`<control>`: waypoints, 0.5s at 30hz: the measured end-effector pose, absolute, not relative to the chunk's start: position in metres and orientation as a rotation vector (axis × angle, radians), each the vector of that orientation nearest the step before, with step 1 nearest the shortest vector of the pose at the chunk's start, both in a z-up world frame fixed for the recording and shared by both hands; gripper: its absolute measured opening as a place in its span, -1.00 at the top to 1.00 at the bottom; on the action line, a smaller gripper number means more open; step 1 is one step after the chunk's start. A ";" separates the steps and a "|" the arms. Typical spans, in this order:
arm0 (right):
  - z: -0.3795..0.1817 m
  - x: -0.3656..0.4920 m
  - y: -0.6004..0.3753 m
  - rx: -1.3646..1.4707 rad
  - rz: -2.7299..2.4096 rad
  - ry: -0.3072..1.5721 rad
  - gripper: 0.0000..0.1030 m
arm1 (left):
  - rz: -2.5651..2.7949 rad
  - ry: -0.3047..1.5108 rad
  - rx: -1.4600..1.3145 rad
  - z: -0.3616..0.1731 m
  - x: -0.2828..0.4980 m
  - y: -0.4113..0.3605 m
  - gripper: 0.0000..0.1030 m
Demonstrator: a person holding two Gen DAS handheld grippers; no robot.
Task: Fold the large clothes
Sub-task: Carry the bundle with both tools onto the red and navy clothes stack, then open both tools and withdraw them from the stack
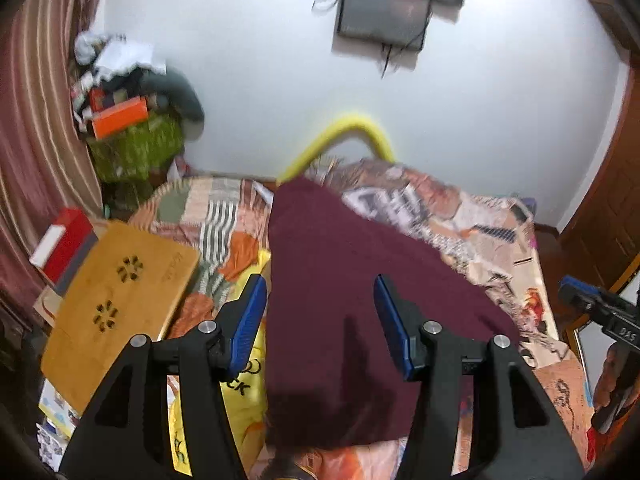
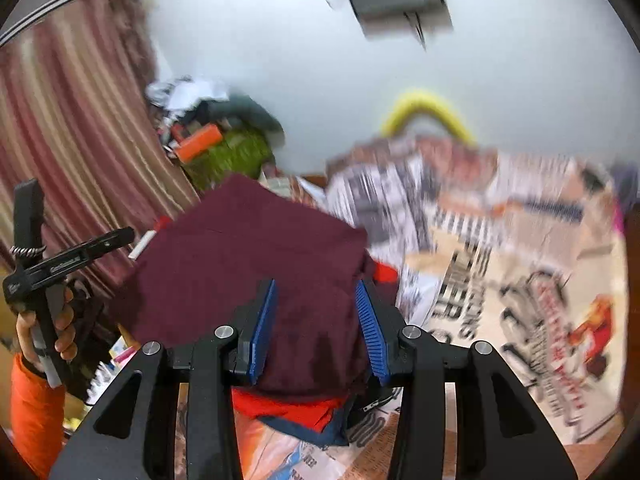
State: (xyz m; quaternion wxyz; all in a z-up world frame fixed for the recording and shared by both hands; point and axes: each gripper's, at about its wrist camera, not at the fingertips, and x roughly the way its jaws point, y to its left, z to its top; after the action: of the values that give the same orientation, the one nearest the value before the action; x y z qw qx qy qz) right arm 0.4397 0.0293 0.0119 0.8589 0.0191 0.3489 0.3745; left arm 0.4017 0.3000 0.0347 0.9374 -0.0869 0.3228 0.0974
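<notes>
A folded maroon garment (image 1: 352, 300) lies on the bed's patterned sheet (image 1: 480, 236). My left gripper (image 1: 320, 312) is open above its near half, holding nothing. The garment also shows in the right wrist view (image 2: 256, 264), where my right gripper (image 2: 316, 328) is open just above its near right corner, holding nothing. An orange and navy garment (image 2: 296, 412) pokes out from under the maroon one. A yellow printed garment (image 1: 244, 392) lies to the left of it. The left hand with its gripper (image 2: 36, 280) shows at the left of the right wrist view.
A wooden lap desk (image 1: 116, 304) lies on the bed's left side, with a red box (image 1: 64, 244) behind it. A pile of clutter (image 1: 132, 120) sits in the far left corner by a striped curtain (image 1: 36, 140). A yellow tube (image 1: 344, 136) arcs behind the bed. A door (image 1: 612, 220) is at right.
</notes>
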 end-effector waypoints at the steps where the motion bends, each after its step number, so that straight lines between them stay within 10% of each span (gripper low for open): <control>1: 0.020 0.431 0.028 0.029 0.790 0.702 0.25 | 0.200 0.625 -0.161 0.047 0.387 0.290 -0.06; 15: 0.130 0.224 -0.028 0.048 0.874 0.223 0.25 | 0.191 0.130 0.111 0.145 0.153 0.128 -0.11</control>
State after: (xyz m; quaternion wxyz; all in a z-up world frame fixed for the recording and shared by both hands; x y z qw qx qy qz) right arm 0.2235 -0.0282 0.1299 0.8998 0.0234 0.1079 0.4222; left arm 0.1528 0.1276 0.1453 0.9918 0.0552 0.0648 0.0950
